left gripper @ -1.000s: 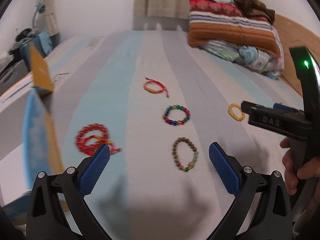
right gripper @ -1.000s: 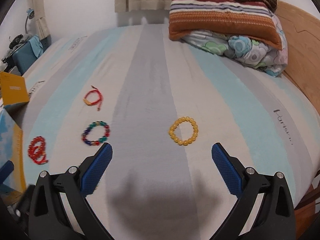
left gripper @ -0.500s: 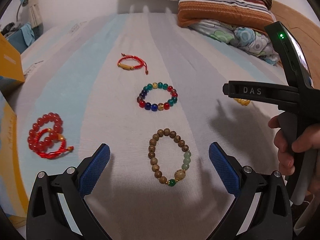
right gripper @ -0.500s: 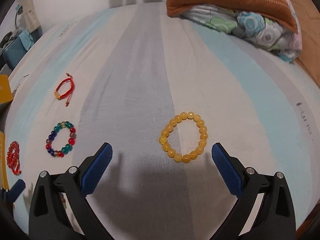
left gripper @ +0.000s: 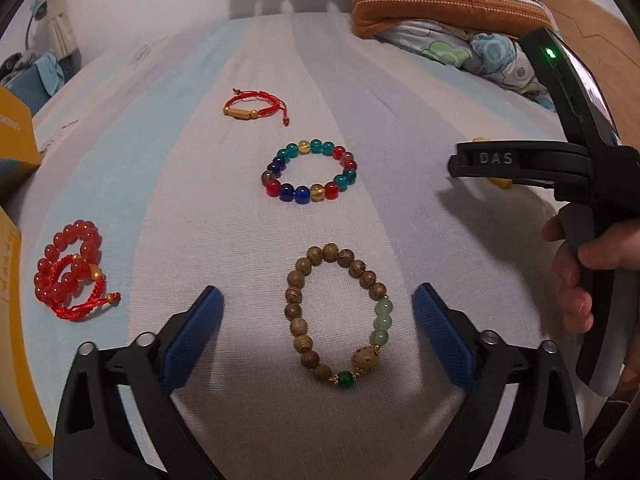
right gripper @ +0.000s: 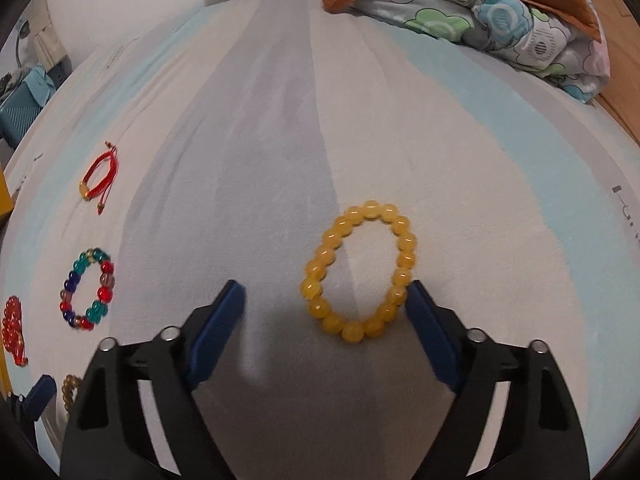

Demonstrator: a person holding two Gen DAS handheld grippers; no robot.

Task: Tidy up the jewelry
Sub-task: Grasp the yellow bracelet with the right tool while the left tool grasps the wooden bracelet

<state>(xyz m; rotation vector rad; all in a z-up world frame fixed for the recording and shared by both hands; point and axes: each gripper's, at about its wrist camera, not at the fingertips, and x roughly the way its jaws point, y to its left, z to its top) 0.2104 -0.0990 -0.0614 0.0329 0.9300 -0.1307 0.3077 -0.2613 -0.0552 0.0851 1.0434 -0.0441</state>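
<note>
Several bracelets lie on a striped bed sheet. My left gripper (left gripper: pixel 318 304) is open, low over a brown wooden bead bracelet (left gripper: pixel 338 314) lying between its fingers. Beyond lie a multicoloured bead bracelet (left gripper: pixel 310 172), a red cord bracelet (left gripper: pixel 254 105) and, at left, a red bead bracelet (left gripper: pixel 70 268). My right gripper (right gripper: pixel 326 298) is open around a yellow bead bracelet (right gripper: pixel 360 270), its right finger touching the beads. In the left wrist view it shows at the right, hiding most of the yellow bracelet (left gripper: pixel 500 182).
A yellow and blue box (left gripper: pixel 16 320) stands at the left edge of the bed. Folded blankets and a pillow (left gripper: pixel 448 4) are stacked at the far right. A wooden bed frame (right gripper: pixel 616 116) runs along the right side.
Both grippers have moved down and forward onto their bracelets: the left over the brown one, the right around the yellow one. Both stay open.
</note>
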